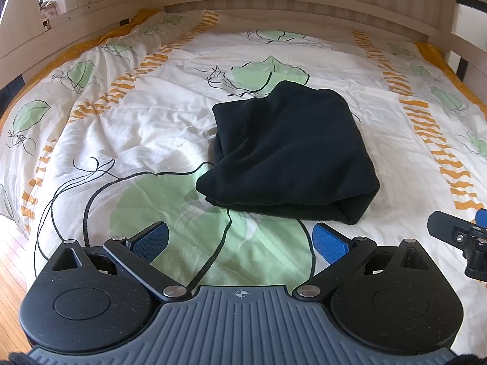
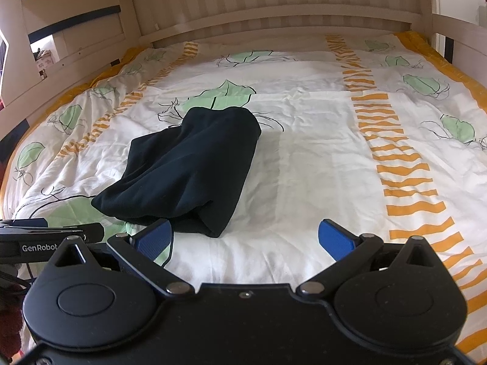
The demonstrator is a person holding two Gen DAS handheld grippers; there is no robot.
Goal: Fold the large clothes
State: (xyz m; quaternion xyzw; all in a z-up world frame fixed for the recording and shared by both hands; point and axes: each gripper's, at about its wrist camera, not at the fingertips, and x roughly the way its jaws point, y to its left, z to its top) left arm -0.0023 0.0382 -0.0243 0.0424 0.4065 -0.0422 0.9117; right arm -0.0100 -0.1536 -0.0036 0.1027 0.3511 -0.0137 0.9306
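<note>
Left wrist view looks down the bed: the left gripper (image 1: 240,240) hangs low over the duvet (image 1: 127,127) with its blue pads (image 1: 150,240) spread wide and nothing between them. At about 12 o'clock from it, near but not touching, lies the dark garment (image 1: 286,155) — a compact, thick bundle, several layers deep, with a rolled fold along its near edge and a looser flap sticking out at its far left corner. At 3 o'clock in this view, part of the right gripper (image 1: 456,237) pokes in from the frame edge.

From the right wrist view the right gripper (image 2: 245,237) is likewise wide open and empty; the garment (image 2: 185,167) sits at roughly 11 o'clock from it, its near corner just beyond the left blue pad (image 2: 156,237). Whether that pad touches the cloth I cannot tell. The wooden bed frame (image 2: 274,21) closes the scene at 12 o'clock.

Judging by how things lie, the folding is nearly or wholly done: the garment is already reduced to a small stack resting on the duvet, and neither tool holds it. What may remain is tidying — squaring the uneven far corner and flattening the bulge — or nothing at all.
</note>
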